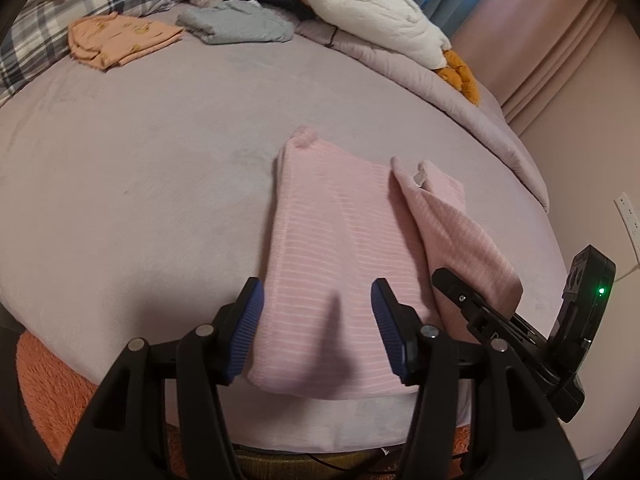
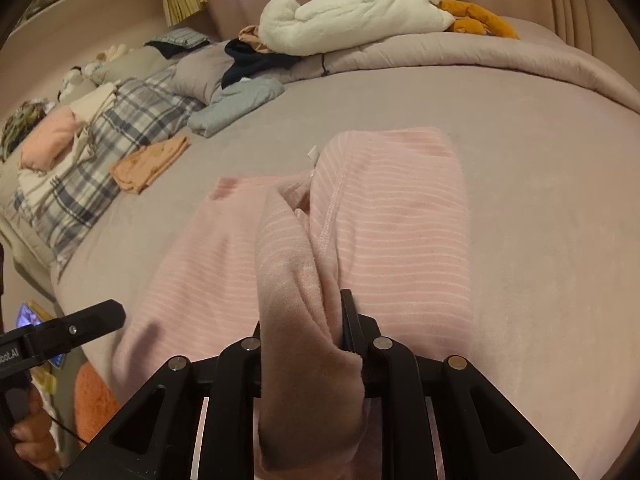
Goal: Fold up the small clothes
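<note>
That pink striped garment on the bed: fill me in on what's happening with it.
A person is folding it with a hand-held gripper in each hand. The pink striped garment lies on the bed. The right gripper is clamped on a bunched fold of the fabric and holds it up off the rest. The left gripper is open, its fingers on either side of the near end without pinching it. Folded peach clothes and grey clothes sit farther back.

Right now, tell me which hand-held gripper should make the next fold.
Right hand-held gripper, probably: it is shut on the pink striped garment. The left hand-held gripper is open, holding nothing.
</note>
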Motion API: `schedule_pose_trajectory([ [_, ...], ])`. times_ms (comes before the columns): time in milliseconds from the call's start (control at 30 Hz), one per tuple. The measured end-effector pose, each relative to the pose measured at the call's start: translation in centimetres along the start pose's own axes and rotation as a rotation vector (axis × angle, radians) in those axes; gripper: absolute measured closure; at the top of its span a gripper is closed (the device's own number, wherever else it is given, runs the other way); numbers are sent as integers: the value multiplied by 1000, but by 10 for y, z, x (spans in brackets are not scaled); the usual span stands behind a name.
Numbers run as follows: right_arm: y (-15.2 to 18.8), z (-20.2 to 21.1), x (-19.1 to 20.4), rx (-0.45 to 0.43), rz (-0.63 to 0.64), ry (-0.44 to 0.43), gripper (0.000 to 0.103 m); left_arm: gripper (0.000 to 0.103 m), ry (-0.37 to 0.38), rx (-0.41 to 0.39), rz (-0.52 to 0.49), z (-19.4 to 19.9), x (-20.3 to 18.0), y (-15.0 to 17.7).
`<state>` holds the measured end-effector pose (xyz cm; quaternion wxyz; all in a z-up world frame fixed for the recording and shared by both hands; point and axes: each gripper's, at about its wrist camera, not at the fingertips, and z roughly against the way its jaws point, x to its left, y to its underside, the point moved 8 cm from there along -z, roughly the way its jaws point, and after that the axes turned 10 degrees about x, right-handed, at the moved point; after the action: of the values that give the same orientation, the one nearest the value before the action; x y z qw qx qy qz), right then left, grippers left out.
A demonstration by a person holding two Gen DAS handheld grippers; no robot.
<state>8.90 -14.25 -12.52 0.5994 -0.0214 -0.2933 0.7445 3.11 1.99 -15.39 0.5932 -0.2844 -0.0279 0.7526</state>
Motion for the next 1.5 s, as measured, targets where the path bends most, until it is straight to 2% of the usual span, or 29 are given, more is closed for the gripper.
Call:
schedule_pose_trajectory([
  [133,0,7,1,-10,-5,-16,78,40,39,-14,-32,6,-14,-7],
  [267,4,20,8,-23,11,-66,63,35,92,-20,-60,9,-28,-15],
  [333,7,27,10,-32,21,-82,61,28,124,-15,-81,7,-37,-19],
  [400,9,33,10,-39,19,-97,49,27,171,14,-101,1,-46,-20],
  [433,11,36,8,-45,14,-103,40,27,188,33,-103,-3,-49,-20],
  [467,12,41,6,-58,8,-107,37,27,202,51,-102,-6,-52,-20],
  [633,19,51,-9,-74,-8,-86,35,25,250,94,-112,-18,-66,-24],
  [700,24,53,-17,-72,-23,-56,31,25,263,109,-120,-22,-72,-26],
  [800,31,56,-28,-73,-37,-24,31,21,295,127,-148,-29,-85,-28],
  [967,33,53,-51,-74,-120,12,30,21,268,218,-187,-63,-104,-20],
  [1133,37,51,-61,-70,-157,33,31,24,251,266,-192,-89,-114,-16],
  [1233,37,48,-63,-67,-165,36,30,30,248,283,-209,-99,-119,-12],
  [1367,38,47,-65,-67,-182,24,30,46,232,301,-226,-109,-127,-9],
  [1433,39,45,-66,-66,-190,22,30,66,207,289,-241,-111,-129,-9],
  [1500,40,44,-67,-62,-198,20,30,79,177,281,-257,-113,-127,-8],
])
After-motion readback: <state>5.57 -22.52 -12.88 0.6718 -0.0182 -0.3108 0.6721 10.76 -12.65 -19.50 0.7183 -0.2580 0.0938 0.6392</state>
